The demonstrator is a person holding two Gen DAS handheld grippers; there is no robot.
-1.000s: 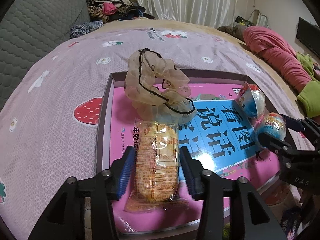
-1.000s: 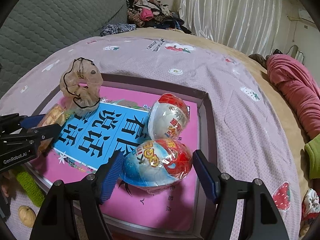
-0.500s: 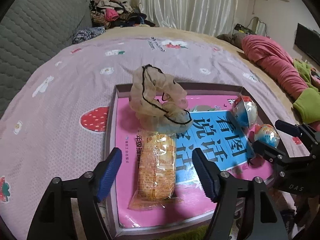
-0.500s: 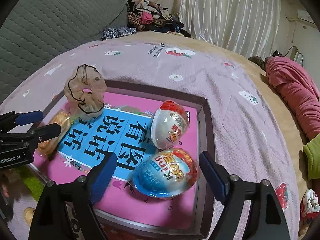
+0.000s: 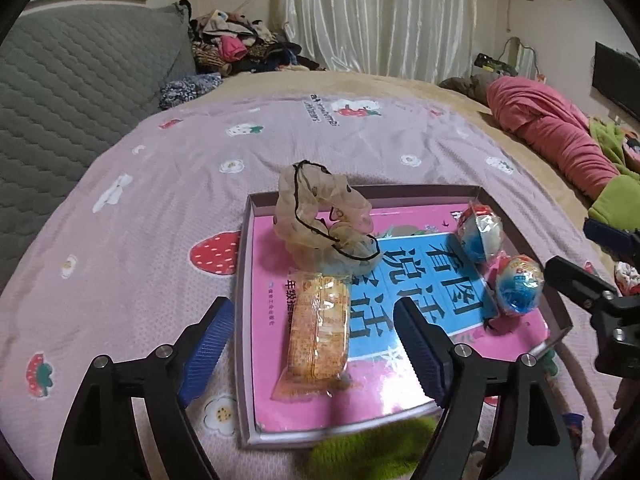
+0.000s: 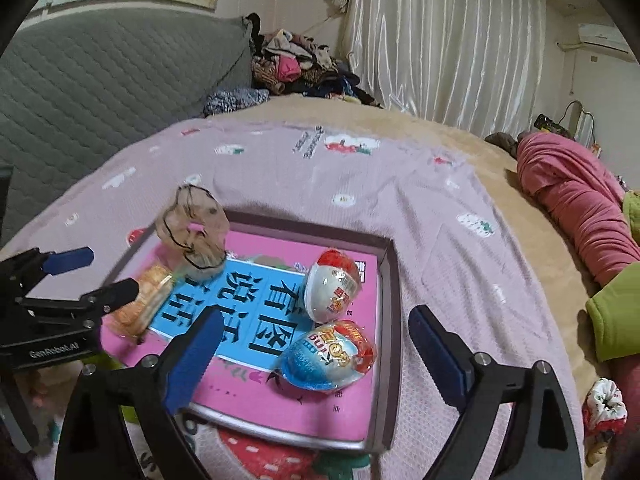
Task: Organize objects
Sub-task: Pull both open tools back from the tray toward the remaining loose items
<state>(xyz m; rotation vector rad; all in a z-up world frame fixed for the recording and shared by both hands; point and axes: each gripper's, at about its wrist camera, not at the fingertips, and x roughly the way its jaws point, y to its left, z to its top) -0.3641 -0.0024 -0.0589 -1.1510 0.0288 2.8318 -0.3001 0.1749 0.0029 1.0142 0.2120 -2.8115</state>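
A shallow tray [image 5: 243,280] with a low grey rim lies on the bed [image 5: 160,208], on a mauve strawberry-print cover, and a pink book with a blue title panel [image 5: 420,280] fills its floor. The left gripper [image 5: 310,350] hangs over the tray's near-left corner with its blue-padded fingers [image 5: 208,344] spread wide and holding nothing; one finger is outside the left rim, the other over the book. Between them, and apart from both, the wrapped biscuit packet [image 5: 320,328] lies lengthwise beside the left rim. Just behind it, the sheer beige scrunchie [image 5: 320,220] with black edging stands up at the far-left corner, touching the packet's far end. The right gripper [image 6: 320,354] hangs over the near-right corner, its fingers [image 6: 192,356] likewise wide apart and empty. The blue-and-red wrapped egg [image 6: 328,356] lies on its side between them, close to the right rim, and the white-and-red wrapped egg [image 6: 332,284] stands just behind, touching or nearly touching it. The middle of the book is bare between the two pairs of things. Open bed cover surrounds the tray on its far and left sides; a pink bundle [image 6: 576,200] lies well off to the right.
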